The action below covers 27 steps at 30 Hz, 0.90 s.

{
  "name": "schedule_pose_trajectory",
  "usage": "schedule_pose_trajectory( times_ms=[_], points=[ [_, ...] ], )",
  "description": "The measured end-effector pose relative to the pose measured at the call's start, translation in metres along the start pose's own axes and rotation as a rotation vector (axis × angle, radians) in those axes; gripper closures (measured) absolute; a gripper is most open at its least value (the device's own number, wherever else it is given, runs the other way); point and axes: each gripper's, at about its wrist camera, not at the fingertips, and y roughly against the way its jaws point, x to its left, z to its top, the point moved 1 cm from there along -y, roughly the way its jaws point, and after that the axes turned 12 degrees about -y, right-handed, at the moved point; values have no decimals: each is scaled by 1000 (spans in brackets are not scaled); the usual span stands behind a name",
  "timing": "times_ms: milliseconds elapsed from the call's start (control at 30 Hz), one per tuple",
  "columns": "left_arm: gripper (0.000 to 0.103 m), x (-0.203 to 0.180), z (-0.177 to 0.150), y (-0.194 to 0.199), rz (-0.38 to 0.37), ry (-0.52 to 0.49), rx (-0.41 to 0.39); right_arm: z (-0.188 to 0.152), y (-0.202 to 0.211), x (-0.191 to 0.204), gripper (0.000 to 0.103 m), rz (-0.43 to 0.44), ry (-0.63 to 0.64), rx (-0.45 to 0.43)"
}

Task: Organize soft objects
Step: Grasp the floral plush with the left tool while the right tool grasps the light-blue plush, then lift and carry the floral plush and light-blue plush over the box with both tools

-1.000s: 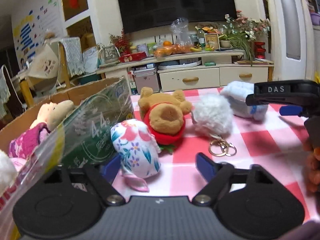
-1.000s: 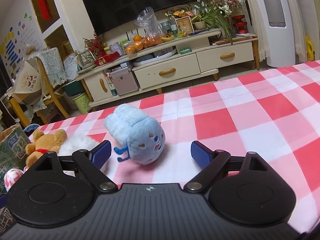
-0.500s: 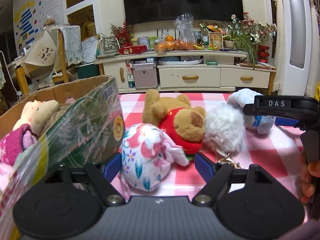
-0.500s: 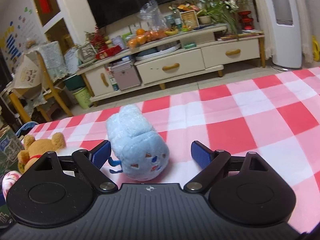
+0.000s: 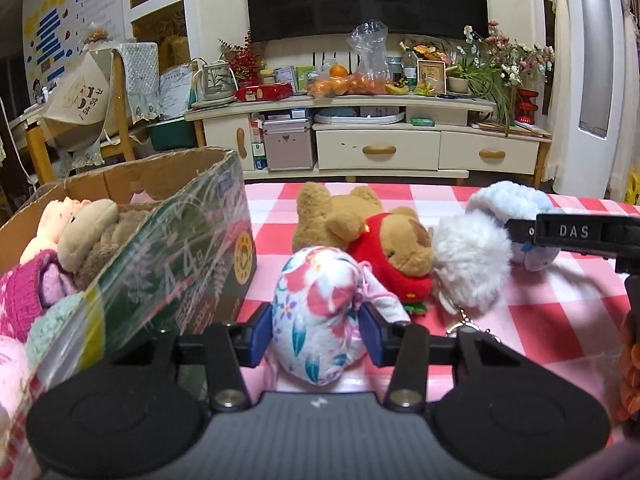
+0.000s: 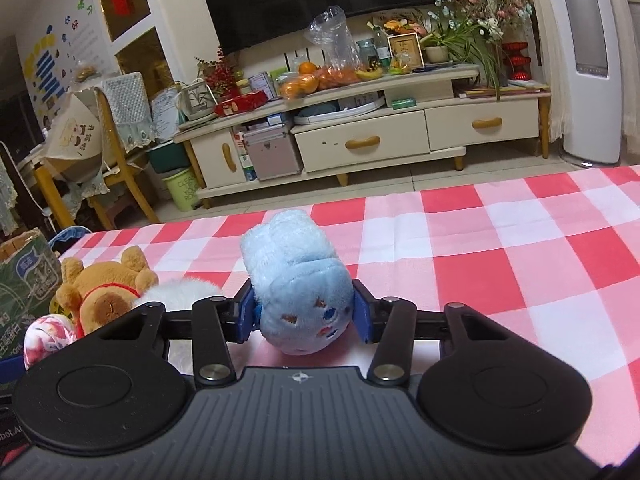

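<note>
A floral plush toy [image 5: 316, 304] lies on the red-checked tablecloth [image 6: 500, 260] beside the cardboard box [image 5: 120, 184]. My left gripper [image 5: 316, 336] is closing on it, and both blue pads touch its sides. A light blue plush toy [image 6: 300, 280] sits between the pads of my right gripper [image 6: 304, 318], whose jaws are closing and pressing its flanks. Between the two toys lie a brown bear in a red top [image 5: 384, 236] and a white fluffy pompom [image 5: 472, 264] with a key ring.
The cardboard box holds several soft toys, among them a beige bear [image 5: 80, 232] and a pink knit piece [image 5: 24, 296]. A person's fingers [image 5: 630, 344] show at the right edge of the left wrist view. A TV cabinet [image 6: 360, 140] stands beyond the table's far edge.
Both pairs of jaws have narrowed from wide open onto their toys. The left gripper came forward around the floral plush; the right one now has the blue plush between its pads.
</note>
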Motion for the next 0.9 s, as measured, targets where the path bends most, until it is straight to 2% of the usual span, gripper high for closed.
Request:
schedule_pose_trajectory(
  times_ms=[67,333,633,900],
  points=[
    [64,2,-1,2,-8,8,-1,-1,3,-1,44,-11,1,-2],
    [66,1,-5,13,-51,35,-7,-17,28,-8,46,-35,2,15],
    [67,-14,-17,34,-168,15,-18,-39,69,-17,47,-41,-40,7],
    [67,-10,-22,54,-270,35,-17,-57,106,-21,47,-86,-37,12]
  ],
)
